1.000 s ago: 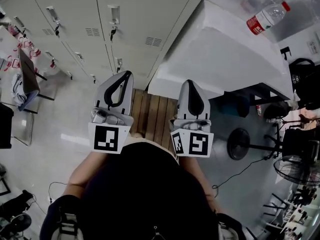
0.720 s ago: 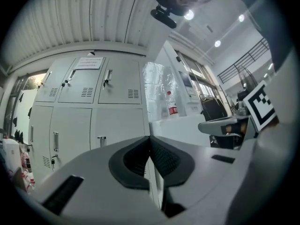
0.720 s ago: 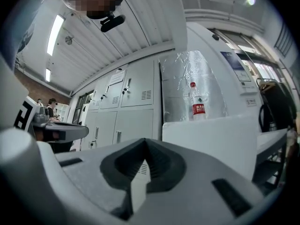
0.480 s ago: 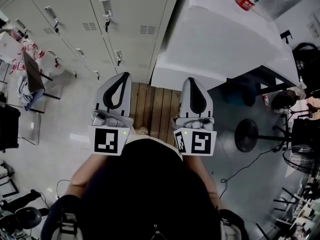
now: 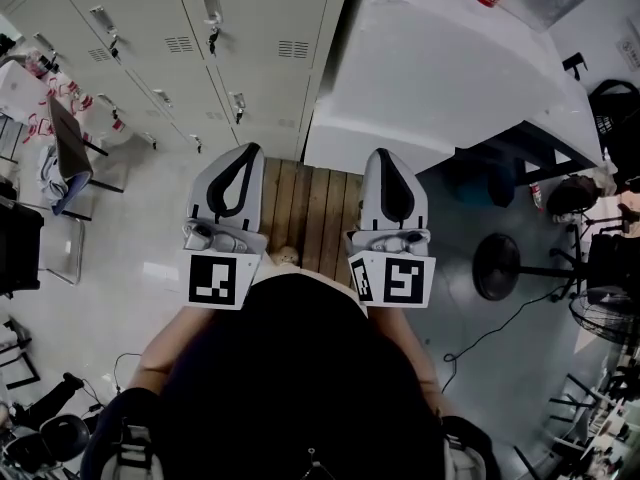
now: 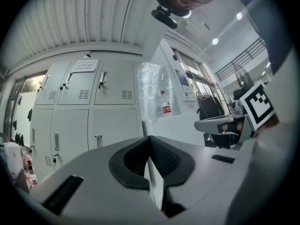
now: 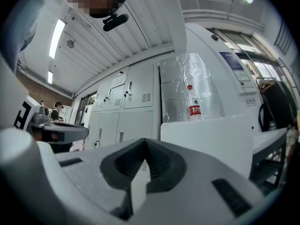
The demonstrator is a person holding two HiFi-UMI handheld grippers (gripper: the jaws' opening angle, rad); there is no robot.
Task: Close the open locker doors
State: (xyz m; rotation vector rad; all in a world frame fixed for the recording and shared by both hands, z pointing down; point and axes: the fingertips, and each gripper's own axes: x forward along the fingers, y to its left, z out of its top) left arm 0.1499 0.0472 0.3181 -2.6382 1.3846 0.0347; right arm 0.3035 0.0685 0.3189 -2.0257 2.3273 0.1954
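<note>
My left gripper (image 5: 252, 150) and right gripper (image 5: 386, 156) are both closed and empty. The lockers (image 5: 250, 28) lie ahead-left, nearer my left gripper.

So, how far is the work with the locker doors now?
Done: every locker door in view looks shut.
In hand: nothing. The left claw and right claw are both shut and empty, short of the doors.
Left: no open door shows, but the row runs out of frame at the left, so that part may need checking.
</note>
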